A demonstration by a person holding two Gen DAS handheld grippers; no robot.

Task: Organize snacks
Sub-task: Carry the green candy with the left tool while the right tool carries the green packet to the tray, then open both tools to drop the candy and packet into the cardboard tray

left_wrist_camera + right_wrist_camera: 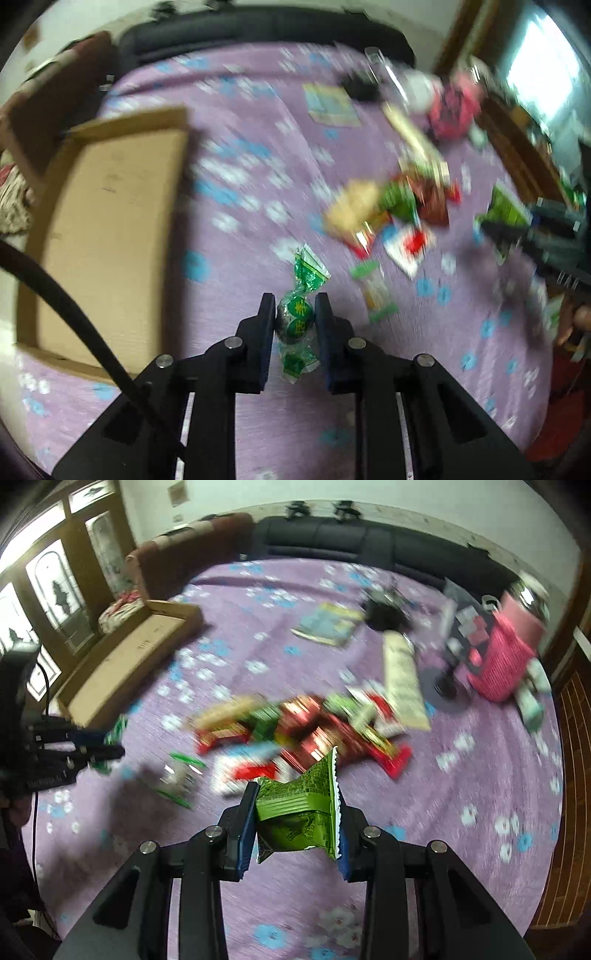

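While both views are motion-blurred, the grips read clearly:
left gripper (294, 314): jaws narrow, pinching a green-wrapped candy (295, 317) by its round middle; twisted wrapper ends stick out above and below the fingers.
right gripper (297, 812): clamped on a green snack packet (299, 805), which is crumpled between the blue pads, serrated edge up.
snack pile (303, 727): red, green and tan packets heaped mid-bed on the purple bedspread (461, 775), beyond both grippers.
cardboard box (107, 229): open, shallow, on the bedspread left of the pile, well apart from it; nothing visible inside.
loose packet (375, 290): small, green-ended, lying just beside the left gripper's right finger.
pink basket (506, 664): far right of the bed, past the pile.
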